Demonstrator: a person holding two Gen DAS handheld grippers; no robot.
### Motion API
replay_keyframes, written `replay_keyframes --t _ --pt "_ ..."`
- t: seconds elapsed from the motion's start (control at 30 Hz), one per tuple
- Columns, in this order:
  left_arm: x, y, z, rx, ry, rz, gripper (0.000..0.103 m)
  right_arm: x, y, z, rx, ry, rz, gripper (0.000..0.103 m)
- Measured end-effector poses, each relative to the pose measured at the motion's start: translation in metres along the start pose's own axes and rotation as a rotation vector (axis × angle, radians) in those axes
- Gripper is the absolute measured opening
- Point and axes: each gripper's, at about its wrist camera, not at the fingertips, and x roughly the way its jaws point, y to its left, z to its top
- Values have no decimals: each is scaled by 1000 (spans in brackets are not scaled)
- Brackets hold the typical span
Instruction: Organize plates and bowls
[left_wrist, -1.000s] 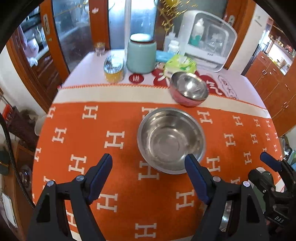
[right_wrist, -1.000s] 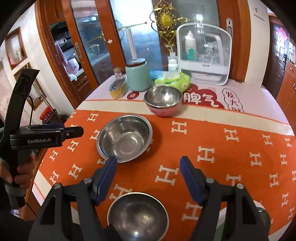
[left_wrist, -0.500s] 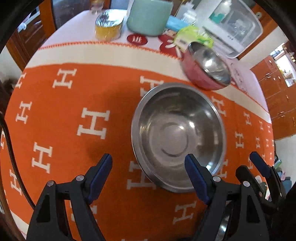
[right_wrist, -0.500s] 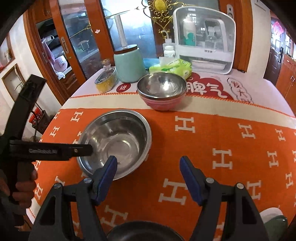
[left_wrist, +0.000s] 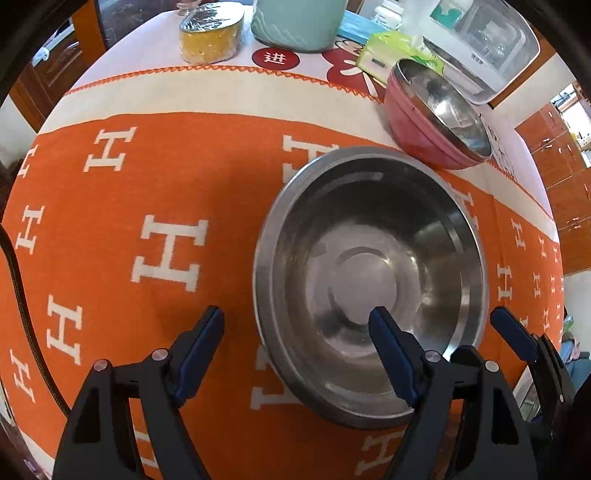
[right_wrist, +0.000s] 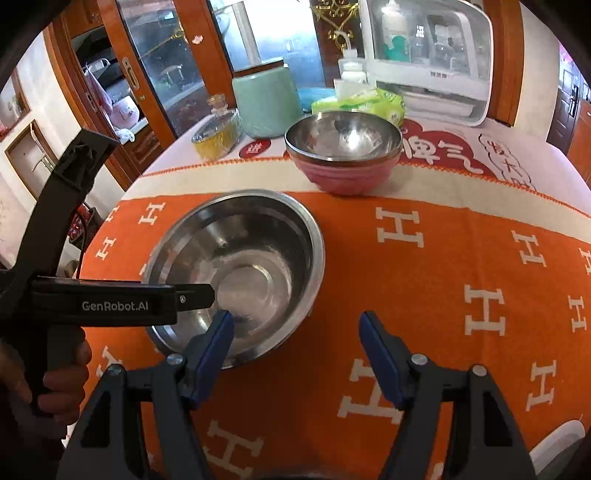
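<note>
Orange H-patterned cloth (right_wrist: 424, 295) covers the table. Left gripper (left_wrist: 295, 328) hangs with fingers spread, straddling the near-left rim of the steel bowl (left_wrist: 369, 280) mid-cloth. Right gripper (right_wrist: 295, 332) is spread too, empty, beside that bowl. Pink bowl (right_wrist: 343, 173) sits at the cloth's far edge.

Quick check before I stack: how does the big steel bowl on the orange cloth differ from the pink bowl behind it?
The wide all-steel bowl is broader and flatter; the pink-sided, steel-lined bowl is narrower with steeper sides. The steel bowl sits on the orange H-patterned cloth, under both claws; the pink bowl stands farther back, on the cloth's cream border. The steel bowl is bare metal outside; the pink bowl is coloured. Both stand upright and look empty.
</note>
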Motion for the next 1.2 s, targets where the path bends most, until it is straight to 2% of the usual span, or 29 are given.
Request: replay_keyframes --t 0.27,0.43,0.7,0.8,0.9,1.07,1.2 --pt "6 2 1 8 -6 -24 79 9 1 5 -42 -10 -22 71" --pt "8 -2 7 26 -20 -12 74 13 1 6 -48 -9 -13 71" --pt "7 -2 12 36 -58 24 43 14 7 10 -81 -27 -15 71" --pt "7 0 13 39 -65 26 35 17 6 11 -90 -23 -16 71" --pt "6 0 12 44 -70 26 30 19 3 15 -94 -35 -46 70" --pt "7 -1 13 64 -75 24 22 25 -3 18 -71 -14 -27 70" --pt "8 1 14 63 -78 17 18 26 0 24 -95 -32 -18 70"
